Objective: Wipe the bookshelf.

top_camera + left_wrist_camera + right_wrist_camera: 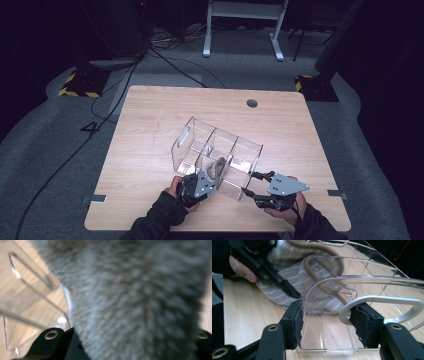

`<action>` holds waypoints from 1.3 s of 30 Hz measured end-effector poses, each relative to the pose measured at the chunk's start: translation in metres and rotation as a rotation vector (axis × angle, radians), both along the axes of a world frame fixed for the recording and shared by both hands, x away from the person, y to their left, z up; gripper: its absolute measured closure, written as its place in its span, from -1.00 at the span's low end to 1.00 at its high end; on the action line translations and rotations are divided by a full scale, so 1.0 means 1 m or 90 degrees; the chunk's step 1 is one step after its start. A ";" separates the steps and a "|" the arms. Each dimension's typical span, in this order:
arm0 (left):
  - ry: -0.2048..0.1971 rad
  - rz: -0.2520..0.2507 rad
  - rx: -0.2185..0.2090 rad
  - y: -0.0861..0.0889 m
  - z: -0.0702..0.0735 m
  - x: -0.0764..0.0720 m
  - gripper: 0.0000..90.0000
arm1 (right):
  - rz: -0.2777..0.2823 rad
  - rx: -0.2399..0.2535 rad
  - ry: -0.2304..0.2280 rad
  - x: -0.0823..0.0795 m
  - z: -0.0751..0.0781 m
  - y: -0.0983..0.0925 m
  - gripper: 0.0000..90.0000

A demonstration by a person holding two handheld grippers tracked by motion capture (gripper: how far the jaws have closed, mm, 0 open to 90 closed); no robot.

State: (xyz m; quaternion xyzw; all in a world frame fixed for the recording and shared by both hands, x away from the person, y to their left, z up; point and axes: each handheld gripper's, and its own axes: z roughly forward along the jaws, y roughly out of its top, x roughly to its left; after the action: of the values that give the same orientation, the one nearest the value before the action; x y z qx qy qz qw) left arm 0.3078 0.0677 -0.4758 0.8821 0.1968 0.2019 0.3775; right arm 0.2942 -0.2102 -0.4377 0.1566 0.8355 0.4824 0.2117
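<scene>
Your left gripper (209, 176) has its fingers (50, 345) clamped on a grey fuzzy sock (135, 300), which bulges out between and ahead of the two black tips. In the high view that sock (218, 168) sits just past your left fingertips, at the near open edge of the clear plastic organizer (215, 152), over its middle compartment. The organizer lies tilted across the wooden table (150, 130), with its far end pointing away and to the left of your grippers. From the right gripper view, your left hand (240, 268) and its black jaw press into the sock (294, 280), and a brownish band of the sock loops up over the curved clear wall beside it.

Moving right, your right gripper (256, 187) has its fingers (294, 322) pinching the near end of the organizer (367, 282). The left pad lies flat against the outside of the clear end wall; the right pad (362, 321) sits against the white-edged handle cutout (382, 301) in that wall. The wall's lower edge rests on the table just beneath your fingertips. The sock lies just beyond your left pad, on the far side of the clear wall, touching the tabletop there. Your two grippers are near each other, with the organizer's near corner between them.
</scene>
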 end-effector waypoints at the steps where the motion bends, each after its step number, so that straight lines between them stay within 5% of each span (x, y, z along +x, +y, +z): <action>1: -0.005 0.005 -0.006 -0.002 0.004 0.002 0.73 | 0.000 0.001 0.001 0.000 0.000 0.000 0.00; 5: -0.003 0.006 -0.050 0.000 0.013 0.008 0.73 | 0.000 0.001 0.001 0.000 0.000 0.000 0.00; 20: -0.099 0.023 -0.160 -0.015 0.085 0.034 0.73 | -0.001 0.000 0.001 0.000 0.000 0.000 0.00; 26: -0.101 0.040 -0.149 -0.008 0.082 0.034 0.73 | 0.001 0.001 0.000 0.000 0.000 0.000 0.00; 39: -0.068 0.043 -0.042 0.006 0.037 0.007 0.73 | 0.000 0.000 -0.002 0.000 0.000 0.000 -0.01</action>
State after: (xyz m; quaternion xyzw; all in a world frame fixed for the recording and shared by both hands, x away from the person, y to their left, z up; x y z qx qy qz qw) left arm 0.3147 0.0740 -0.4391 0.8499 0.2126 0.2544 0.4095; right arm 0.2940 -0.2100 -0.4380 0.1563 0.8352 0.4823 0.2130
